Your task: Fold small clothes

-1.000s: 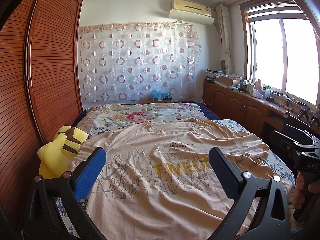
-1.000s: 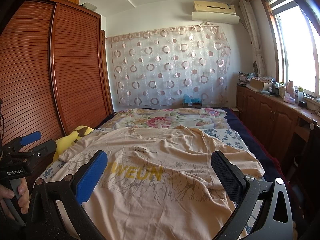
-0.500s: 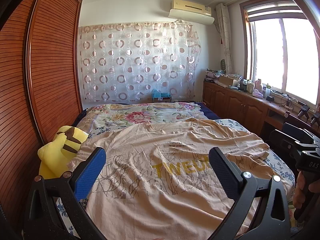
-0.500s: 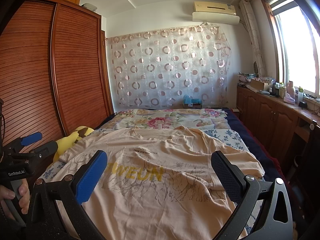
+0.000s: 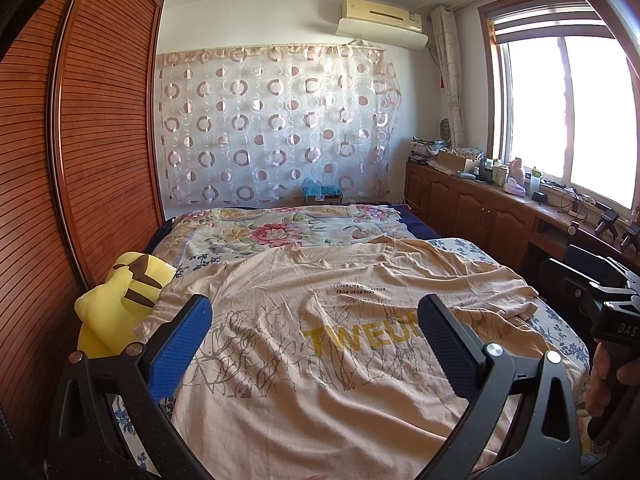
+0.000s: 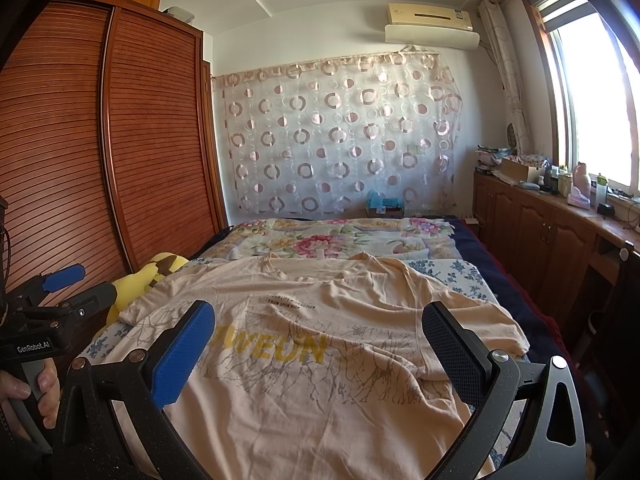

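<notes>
Shirt (image 5: 320, 344), a peach T-shirt printed with yellow letters and grey branch lines, lay spread face up over the bed (image 5: 560, 336), filling the lower middle of both wrist views. Its collar pointed toward the upper middle of the frame, where a floral quilt (image 5: 280, 232) covered the far end of the bed. The cloth was wrinkled but opened out to its full width; no sleeve or hem appeared turned over onto the body. One sleeve (image 6: 492, 324) lay bunched at the right of the right wrist view, near the bed's edge. The other side ran up against a yellow plush toy (image 5: 116, 304) at the left of the frame, just beside the shirt's shoulder.

Left gripper (image 5: 316, 344) hovered above the shirt with its fingers (image 5: 180, 344) wide apart and nothing between them. Right gripper (image 6: 320, 348) hung likewise, fingers (image 6: 184, 352) spread and empty, over the middle of the shirt. Each tool also showed at the edge of the other's view, held in a hand (image 6: 24, 396) at the lower left there.

By my reading, the folding had not begun: the shirt looked laid out and ready, and every fold was left to do. Sleeves would probably need bringing inward first, then the body doubling over. The bunched sleeve and the wrinkles might want smoothing, and the toy crowding the left side could get in the way.
</notes>
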`<state>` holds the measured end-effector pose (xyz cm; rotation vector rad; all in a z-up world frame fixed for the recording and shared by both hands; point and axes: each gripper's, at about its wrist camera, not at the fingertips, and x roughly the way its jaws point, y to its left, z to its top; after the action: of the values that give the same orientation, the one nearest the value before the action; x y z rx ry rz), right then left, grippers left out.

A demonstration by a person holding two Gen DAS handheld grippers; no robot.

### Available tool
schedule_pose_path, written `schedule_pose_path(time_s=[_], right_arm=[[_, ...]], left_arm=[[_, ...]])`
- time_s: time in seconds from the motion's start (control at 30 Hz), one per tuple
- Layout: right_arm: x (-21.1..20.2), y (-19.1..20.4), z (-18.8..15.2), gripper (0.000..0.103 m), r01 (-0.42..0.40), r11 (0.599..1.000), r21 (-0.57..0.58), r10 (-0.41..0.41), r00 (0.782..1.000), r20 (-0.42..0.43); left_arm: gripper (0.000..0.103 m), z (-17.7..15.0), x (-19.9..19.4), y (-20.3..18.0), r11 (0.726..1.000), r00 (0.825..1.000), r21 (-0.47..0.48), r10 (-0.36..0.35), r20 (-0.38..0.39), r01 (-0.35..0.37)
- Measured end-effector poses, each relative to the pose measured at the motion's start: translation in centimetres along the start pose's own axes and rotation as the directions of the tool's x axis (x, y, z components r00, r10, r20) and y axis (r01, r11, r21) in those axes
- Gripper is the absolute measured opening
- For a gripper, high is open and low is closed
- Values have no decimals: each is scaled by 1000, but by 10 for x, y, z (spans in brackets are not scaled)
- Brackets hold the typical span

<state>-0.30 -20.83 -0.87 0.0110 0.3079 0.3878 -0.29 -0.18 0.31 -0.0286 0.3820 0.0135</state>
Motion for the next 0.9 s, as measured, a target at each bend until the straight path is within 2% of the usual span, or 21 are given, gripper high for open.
schedule_pose_path(time_s=[0.9], right_arm=[[2,2,1,103,-12,1000,-2,12,1000,-11]], left_arm=[[103,5,1,3,1000,1000,-4,-11,-14,11]])
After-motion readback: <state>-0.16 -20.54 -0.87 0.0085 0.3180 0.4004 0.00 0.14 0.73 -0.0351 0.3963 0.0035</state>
